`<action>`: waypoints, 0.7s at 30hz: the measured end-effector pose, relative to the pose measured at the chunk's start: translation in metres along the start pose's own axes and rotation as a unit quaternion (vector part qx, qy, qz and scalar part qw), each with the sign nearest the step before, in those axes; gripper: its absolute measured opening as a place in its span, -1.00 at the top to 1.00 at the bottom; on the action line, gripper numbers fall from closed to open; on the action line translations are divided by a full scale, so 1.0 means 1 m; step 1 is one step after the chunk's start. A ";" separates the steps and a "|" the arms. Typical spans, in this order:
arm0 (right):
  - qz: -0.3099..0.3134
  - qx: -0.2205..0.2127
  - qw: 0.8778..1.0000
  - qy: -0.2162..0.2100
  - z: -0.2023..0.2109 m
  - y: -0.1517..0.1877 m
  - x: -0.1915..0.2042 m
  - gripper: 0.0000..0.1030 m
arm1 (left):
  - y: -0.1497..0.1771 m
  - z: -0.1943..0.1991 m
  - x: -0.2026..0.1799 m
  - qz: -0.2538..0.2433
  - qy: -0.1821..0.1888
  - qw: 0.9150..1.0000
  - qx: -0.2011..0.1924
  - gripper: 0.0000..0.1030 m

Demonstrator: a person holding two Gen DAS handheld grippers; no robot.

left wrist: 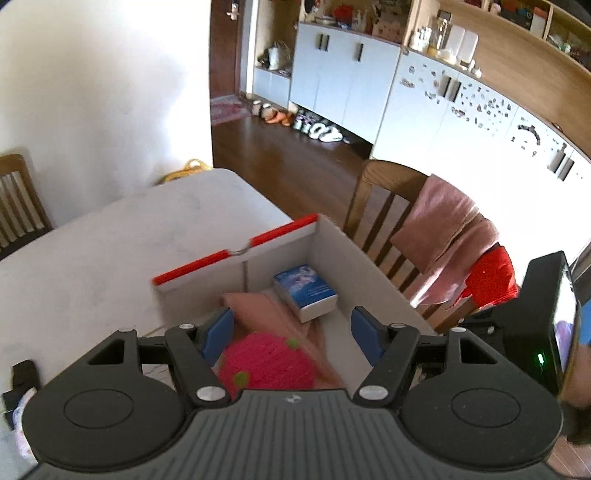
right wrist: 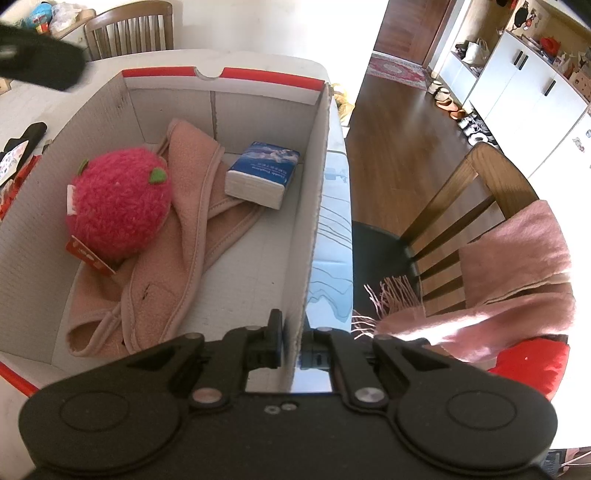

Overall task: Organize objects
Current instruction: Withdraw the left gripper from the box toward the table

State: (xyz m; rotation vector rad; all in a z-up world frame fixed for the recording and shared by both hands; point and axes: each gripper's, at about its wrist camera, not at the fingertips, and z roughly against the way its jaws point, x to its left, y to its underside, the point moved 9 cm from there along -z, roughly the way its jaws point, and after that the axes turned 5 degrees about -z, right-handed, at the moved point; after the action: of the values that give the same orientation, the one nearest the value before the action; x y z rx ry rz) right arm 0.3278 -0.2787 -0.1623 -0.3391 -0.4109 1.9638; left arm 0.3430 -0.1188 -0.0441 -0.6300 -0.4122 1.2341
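A white cardboard box [right wrist: 110, 99] with red rim stands on the table. Inside lie a pink fuzzy strawberry toy [right wrist: 118, 203], a pink folded cloth [right wrist: 184, 236] and a blue tissue pack [right wrist: 262, 173]. My right gripper [right wrist: 293, 343] is shut on the box's right wall [right wrist: 314, 206], one finger inside and one outside. My left gripper [left wrist: 291, 332] is open and empty above the box, over the strawberry toy [left wrist: 266, 362]; the cloth [left wrist: 258, 310] and the tissue pack [left wrist: 306, 291] lie beyond it.
The white table [left wrist: 110, 240] extends left of the box. A wooden chair [right wrist: 461, 206] draped with a pink scarf [right wrist: 517, 258] stands right of the table. Small items [right wrist: 22, 147] lie on the table left of the box. Another chair [right wrist: 129, 26] stands at the far side.
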 end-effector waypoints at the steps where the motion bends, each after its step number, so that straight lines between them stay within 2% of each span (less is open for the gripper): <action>1: 0.001 0.000 1.000 0.001 0.000 0.000 0.000 0.88 | 0.003 0.007 0.005 0.001 -0.002 1.000 -0.001 -0.35; 6: 0.002 0.002 1.000 0.005 0.002 0.000 0.000 0.88 | 0.022 0.032 0.032 0.016 -0.019 1.000 -0.005 -0.36; 8: 0.002 0.002 1.000 0.007 0.002 0.001 0.001 0.87 | 0.034 0.040 0.046 0.030 -0.026 0.999 -0.005 -0.52; 10: 0.002 0.003 1.000 0.009 0.002 0.001 0.002 0.87 | 0.048 0.046 0.060 0.044 -0.033 0.999 -0.003 -0.55; 17: 0.003 0.004 1.000 0.015 0.000 0.001 0.002 0.86 | 0.104 0.045 0.102 0.101 -0.067 0.992 0.019 -0.57; 21: 0.003 0.004 1.000 0.018 -0.001 0.001 0.003 0.85 | 0.131 0.035 0.113 0.124 -0.082 0.988 0.031 -0.57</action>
State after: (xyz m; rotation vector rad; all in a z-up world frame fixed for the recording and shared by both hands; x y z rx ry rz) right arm 0.3264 -0.2762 -0.1636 -0.3696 -0.3794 1.9624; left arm 0.2576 0.0227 -0.1071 -0.5394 -0.4398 1.5382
